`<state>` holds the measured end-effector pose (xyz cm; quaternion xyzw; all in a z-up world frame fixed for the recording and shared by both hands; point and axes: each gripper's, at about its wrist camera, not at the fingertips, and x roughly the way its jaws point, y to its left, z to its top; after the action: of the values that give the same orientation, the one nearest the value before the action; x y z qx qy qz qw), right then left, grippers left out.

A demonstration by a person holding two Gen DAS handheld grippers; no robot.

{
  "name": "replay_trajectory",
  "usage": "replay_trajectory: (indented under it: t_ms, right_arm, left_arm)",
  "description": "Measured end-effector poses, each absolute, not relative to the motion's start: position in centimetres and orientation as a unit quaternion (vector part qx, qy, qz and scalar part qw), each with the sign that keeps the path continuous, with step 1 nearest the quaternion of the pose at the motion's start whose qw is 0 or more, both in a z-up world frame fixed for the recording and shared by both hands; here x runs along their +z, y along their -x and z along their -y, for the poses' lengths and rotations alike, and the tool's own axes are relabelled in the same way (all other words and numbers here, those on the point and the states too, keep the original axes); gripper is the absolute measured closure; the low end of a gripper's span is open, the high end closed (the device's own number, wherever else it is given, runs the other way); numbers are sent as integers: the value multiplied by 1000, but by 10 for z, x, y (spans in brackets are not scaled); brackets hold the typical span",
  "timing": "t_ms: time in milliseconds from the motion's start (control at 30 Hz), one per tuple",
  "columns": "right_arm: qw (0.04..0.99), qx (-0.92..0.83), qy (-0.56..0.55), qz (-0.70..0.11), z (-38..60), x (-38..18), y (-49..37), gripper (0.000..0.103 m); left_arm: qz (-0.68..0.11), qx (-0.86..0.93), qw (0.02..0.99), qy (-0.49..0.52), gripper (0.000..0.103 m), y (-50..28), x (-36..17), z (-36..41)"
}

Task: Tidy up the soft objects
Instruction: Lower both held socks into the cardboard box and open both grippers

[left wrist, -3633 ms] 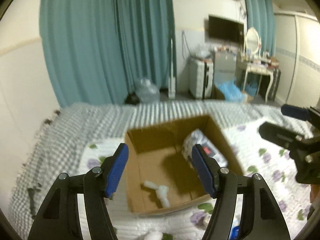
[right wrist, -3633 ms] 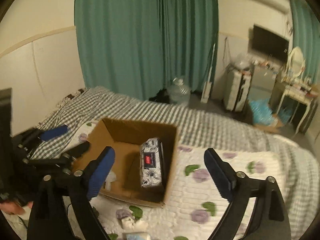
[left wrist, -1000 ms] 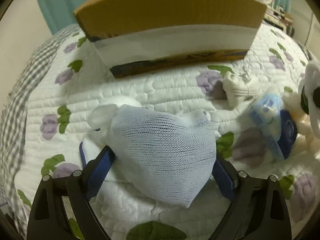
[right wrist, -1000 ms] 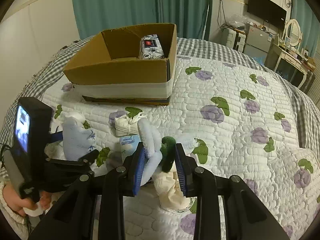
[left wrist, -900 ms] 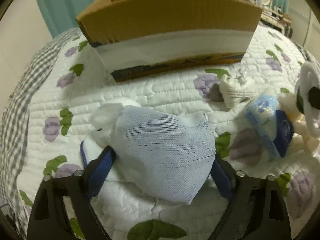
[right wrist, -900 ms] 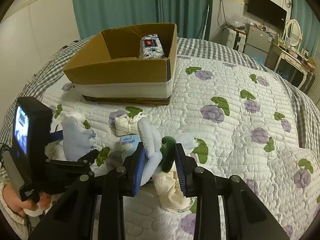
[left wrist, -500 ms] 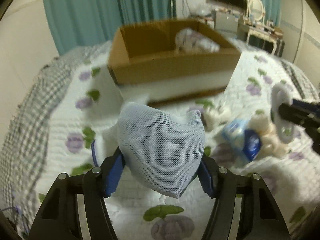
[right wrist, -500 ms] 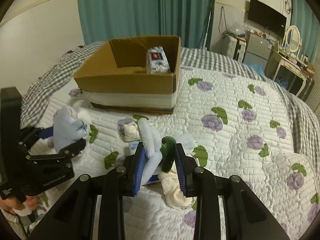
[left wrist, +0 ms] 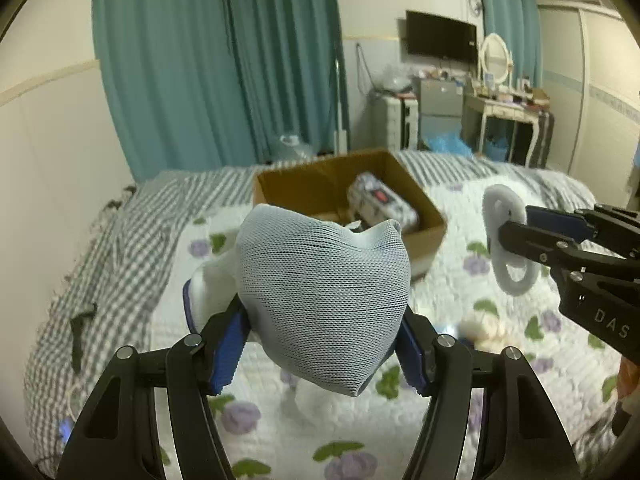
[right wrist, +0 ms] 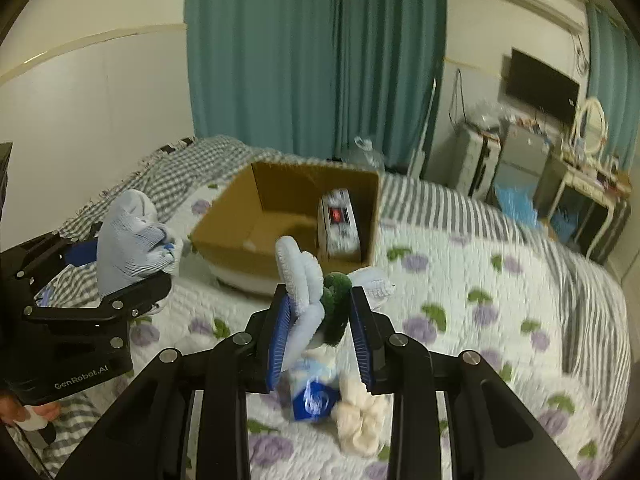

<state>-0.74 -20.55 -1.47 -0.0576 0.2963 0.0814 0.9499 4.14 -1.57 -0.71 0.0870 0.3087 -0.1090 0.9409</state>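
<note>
- Left wrist view: a pale blue knit bundle (left wrist: 324, 304) is pinched between the blue pads of the left tongs (left wrist: 322, 344) and held in the air above the quilted bed (left wrist: 280, 432).
- A white piece of cloth (left wrist: 210, 284) is seen tucked against the bundle's left side, beside the left pad.
- Beyond the bundle, an open cardboard box (left wrist: 428, 220) is seen resting on the bed, with a floral-wrapped pack (left wrist: 380, 202) lying inside it.
- At the right edge, the right tongs (left wrist: 516, 226) are shown pressed onto a white fluffy ring-shaped soft item (left wrist: 506, 246), also held off the bed.
- A cream soft toy (left wrist: 486, 330) is seen lying on the quilt below the right tongs; it is blurred.

- Right wrist view: the white fluffy item (right wrist: 300, 280) and a dark green plush part (right wrist: 336, 300) are gripped together between the pads of the right tongs (right wrist: 320, 332), raised above the bed (right wrist: 480, 300).
- Directly beneath them, a blue-and-white packet (right wrist: 314, 394) and the cream soft toy (right wrist: 360, 416) are seen lying on the quilt, touching.
- The cardboard box (right wrist: 236, 220) is shown ahead, open, with the floral pack (right wrist: 340, 224) standing against its right wall.
- At the left, the left tongs (right wrist: 124, 268) are seen closed on the knit bundle (right wrist: 126, 236), level with the box's near corner.
</note>
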Motion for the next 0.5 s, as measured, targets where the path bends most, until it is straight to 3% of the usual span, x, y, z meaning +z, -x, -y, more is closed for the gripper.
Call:
replay_trajectory:
  t_ms: [267,500]
  right_arm:
    - [955,101,77,-267,193,19,-44,74]
    - [952,106,72,-278,192,15,-106,74]
  left_arm:
    - [-291,-96,948,-87,39,-96,12,22]
    - [-307,-95,942,-94,39,-144,0,35]
